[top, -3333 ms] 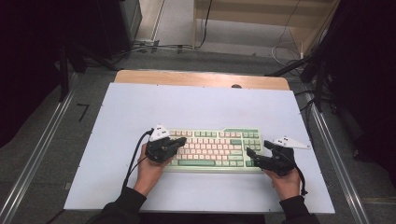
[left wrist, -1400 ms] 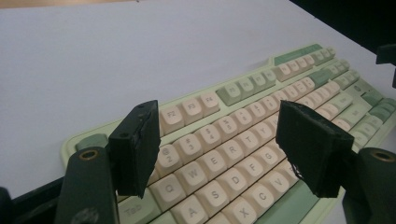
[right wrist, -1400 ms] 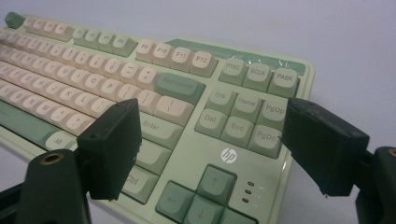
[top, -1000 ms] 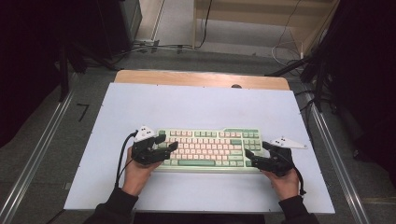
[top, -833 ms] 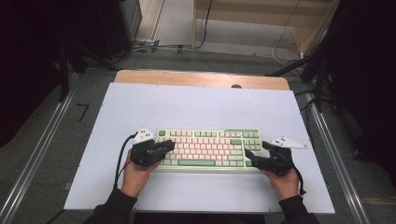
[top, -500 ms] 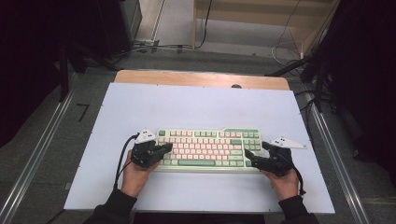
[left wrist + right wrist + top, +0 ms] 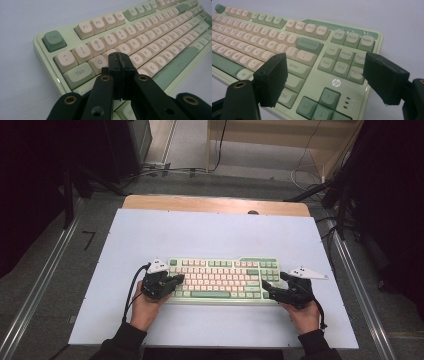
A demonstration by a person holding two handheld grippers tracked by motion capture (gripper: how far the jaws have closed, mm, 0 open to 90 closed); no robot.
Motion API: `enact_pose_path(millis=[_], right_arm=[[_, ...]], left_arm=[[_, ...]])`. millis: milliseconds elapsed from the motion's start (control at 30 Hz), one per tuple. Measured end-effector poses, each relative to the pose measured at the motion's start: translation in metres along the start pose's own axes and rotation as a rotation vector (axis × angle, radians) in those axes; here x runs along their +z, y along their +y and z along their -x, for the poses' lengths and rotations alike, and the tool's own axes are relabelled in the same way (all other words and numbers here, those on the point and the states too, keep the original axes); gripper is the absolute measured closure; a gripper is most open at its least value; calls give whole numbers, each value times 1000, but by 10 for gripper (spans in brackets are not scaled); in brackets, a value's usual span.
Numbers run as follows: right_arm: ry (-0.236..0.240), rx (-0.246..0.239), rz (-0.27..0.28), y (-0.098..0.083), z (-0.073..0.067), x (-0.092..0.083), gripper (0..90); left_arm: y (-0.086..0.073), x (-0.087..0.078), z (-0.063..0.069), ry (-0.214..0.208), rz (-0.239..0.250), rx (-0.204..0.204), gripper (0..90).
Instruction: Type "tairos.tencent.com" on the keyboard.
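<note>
A mint-green keyboard [image 7: 220,277] with cream keys lies on the white mat near its front edge. My left gripper [image 7: 178,279] is shut, with nothing between its jaws. It points across the keyboard's left end. In the left gripper view the closed tips [image 7: 119,58] sit over the letter keys just right of Q on the keyboard [image 7: 152,37]; whether they touch a key I cannot tell. My right gripper [image 7: 274,288] is open at the keyboard's right end. In the right gripper view its pads [image 7: 273,75] stand wide apart above the Enter and navigation keys of the keyboard [image 7: 312,45].
The white mat [image 7: 215,232] covers most of a wooden table [image 7: 215,204]. Metal rails [image 7: 40,290] run along both sides. Cables [image 7: 170,170] lie on the floor beyond the table. Dark equipment stands at the far left and right.
The left gripper's jaws were open a second ago and are now shut, and it has edged slightly toward the keys. The right gripper has stayed put.
</note>
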State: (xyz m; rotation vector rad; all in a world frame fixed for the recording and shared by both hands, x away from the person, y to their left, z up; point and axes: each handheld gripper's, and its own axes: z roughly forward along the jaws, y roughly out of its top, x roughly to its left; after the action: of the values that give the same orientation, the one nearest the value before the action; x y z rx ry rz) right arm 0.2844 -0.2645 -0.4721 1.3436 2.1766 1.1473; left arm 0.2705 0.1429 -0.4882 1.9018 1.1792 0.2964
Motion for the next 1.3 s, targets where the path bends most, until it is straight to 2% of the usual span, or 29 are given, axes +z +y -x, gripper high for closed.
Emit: enact_pose_path(millis=[533,567,600,667,700,733,800,867,967,1300], right_arm=[[2,0,-4,0,-1,1,184],[2,-3,-3,0,-1,1,184],[2,-3,-2,0,-1,1,184],[3,-2,-3,0,-1,0,184],[3,-2,-3,0,-1,0,184],[4,-1,-3,0,-1,0,184],[3,-3,-4,0,-1,1,185],[6,-7,-2,1,-2,2,185],[11,-9,0,1,-4,2,185],[55,-38,-12,7,-20,14,226]], left_arm=[[-2,5,2,5,-22,7,900],[-2,5,2,2,-15,4,885],[-1,2,3,3,15,2,815],[1,-8,6,53,113,-4,564],[2,-12,7,73,156,-8,564],[2,-15,7,89,193,-15,485],[2,-18,5,108,215,-32,376],[1,-17,2,116,205,-56,329],[-1,-13,-1,107,192,-79,328],[-1,-10,3,108,183,-60,328]])
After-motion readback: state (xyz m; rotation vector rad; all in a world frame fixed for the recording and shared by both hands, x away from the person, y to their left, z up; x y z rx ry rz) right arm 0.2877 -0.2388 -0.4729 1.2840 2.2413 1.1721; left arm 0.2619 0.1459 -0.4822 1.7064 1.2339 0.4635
